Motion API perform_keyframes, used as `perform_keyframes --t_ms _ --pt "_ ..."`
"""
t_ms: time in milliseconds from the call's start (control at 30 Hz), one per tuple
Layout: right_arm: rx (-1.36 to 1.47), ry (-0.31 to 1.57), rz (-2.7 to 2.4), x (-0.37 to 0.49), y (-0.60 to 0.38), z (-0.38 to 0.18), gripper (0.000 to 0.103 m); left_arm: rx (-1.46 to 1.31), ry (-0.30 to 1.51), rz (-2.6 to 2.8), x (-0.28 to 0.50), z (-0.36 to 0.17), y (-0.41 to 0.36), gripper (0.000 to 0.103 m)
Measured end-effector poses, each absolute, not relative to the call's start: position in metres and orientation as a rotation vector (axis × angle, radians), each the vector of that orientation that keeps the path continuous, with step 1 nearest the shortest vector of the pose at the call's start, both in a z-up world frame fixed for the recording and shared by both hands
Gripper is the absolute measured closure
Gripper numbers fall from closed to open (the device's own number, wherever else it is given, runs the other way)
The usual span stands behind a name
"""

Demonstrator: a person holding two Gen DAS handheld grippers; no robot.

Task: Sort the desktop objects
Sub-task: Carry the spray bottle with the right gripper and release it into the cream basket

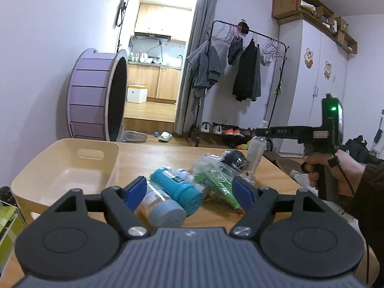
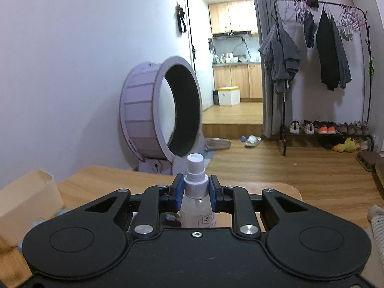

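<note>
A: Where was the spray bottle (image 2: pixel 195 187)?

B: Upright between the blue pads of the right gripper (image 2: pixel 195 189), which pinched its ribbed white collar just under the nozzle. The clear body with a small label hung below the pads. In the left wrist view the same bottle stood at the table's far right, the right gripper reaching it from the side.

A: And the left gripper (image 1: pixel 190 188)?

B: Its jaws were spread wide and held nothing. It hovered over the wooden table (image 1: pixel 153 158), and the group of objects showed between its blue pads (image 1: pixel 134 192).

A: What was in that group?

B: A teal bottle (image 1: pixel 178 189) lay on its side, cap toward the camera. Touching it on the left lay a clear tube with a grey cap (image 1: pixel 163 206). A white bottle (image 1: pixel 184 175) was partly hidden just behind the teal one. To the right lay a crinkled green-and-clear packet (image 1: pixel 216 177), and behind that a dark rounded object (image 1: pixel 234 159) I could not identify.

A: Any container?

B: A cream plastic bin (image 1: pixel 60 165) with a handle cut-out sat on the table's left side, near the bottles but apart from them. Its corner also showed at the left edge of the right wrist view.

A: Beyond the table?

B: A purple wheel (image 2: pixel 158 110) on the floor by the wall, and a clothes rack (image 2: pixel 321 48) with shoes beneath.
</note>
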State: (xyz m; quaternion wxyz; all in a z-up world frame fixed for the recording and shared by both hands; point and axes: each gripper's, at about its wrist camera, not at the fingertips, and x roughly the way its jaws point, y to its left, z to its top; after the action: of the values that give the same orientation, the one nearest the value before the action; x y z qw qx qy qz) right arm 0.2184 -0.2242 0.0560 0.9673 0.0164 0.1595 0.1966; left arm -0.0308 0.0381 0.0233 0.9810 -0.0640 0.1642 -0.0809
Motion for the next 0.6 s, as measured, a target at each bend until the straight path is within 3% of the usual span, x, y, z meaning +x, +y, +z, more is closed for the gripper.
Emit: perform_keyframes --t_ms 333,600 --pt "0.011 0.170 0.582 0.176 -0.173 0.126 0.081 -0.146 0.282 -0.092 -0.057 0.036 0.069 0.025" --pt "0.027 0.199 0.813 0.170 -0.076 0.139 0.081 -0.145 0.252 -0.025 -0.071 0.044 0.091 0.025"
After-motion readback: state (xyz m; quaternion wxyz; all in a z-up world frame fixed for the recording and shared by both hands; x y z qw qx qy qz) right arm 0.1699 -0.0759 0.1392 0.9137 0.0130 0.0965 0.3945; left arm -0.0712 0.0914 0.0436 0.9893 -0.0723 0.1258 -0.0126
